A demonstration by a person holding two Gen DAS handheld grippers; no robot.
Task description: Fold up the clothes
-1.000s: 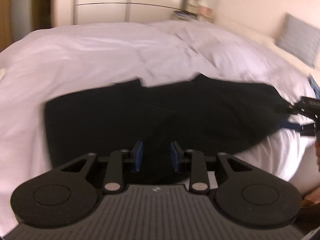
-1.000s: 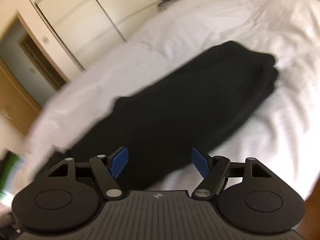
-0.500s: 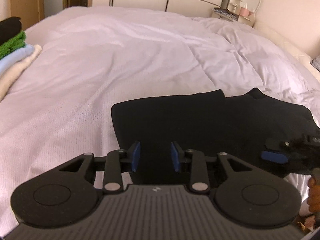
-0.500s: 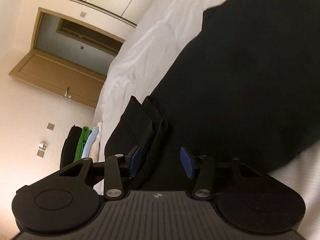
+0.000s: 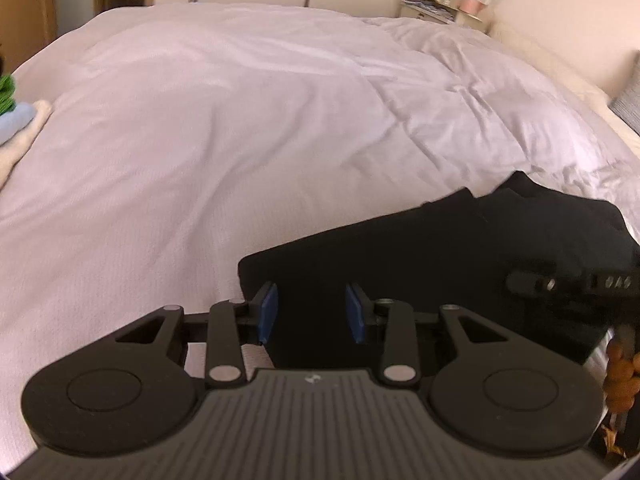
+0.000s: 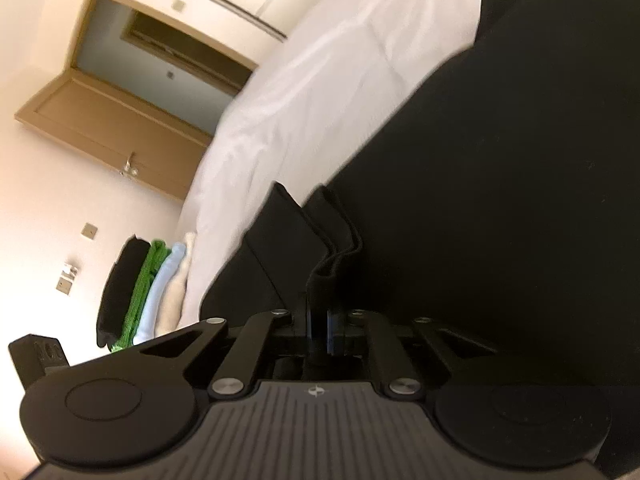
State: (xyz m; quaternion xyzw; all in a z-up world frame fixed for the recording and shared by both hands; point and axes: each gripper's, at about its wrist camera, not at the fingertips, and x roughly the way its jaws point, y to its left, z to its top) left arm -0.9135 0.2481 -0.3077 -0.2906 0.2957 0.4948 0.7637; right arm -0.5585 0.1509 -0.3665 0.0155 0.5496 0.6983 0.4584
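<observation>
A black folded garment (image 5: 460, 260) lies on the white bed (image 5: 240, 120) near its front edge. My left gripper (image 5: 312, 312) hovers over the garment's near left corner. Its jaws are opening, and the blue pads (image 5: 269, 312) stand apart on either side of dark cloth without pressing on it. In the right wrist view the garment (image 6: 500, 160) fills the right side. My right gripper (image 6: 319, 328) is shut on a bunched fold of its edge. The right gripper (image 5: 560, 280) also shows at the right edge of the left wrist view, low on the garment, with a hand (image 5: 620, 376) behind it.
A stack of folded clothes (image 6: 148, 288) in black, green, blue and cream sits at the bed's far left end (image 5: 12, 120). Behind it is a wooden door (image 6: 120, 128). A nightstand (image 5: 440, 4) and a grey pillow (image 5: 630, 108) are at the far right.
The right gripper dropped onto the garment's edge and shut on a fold of it. The left gripper slid along the garment to its left corner, and its jaws widened slightly.
</observation>
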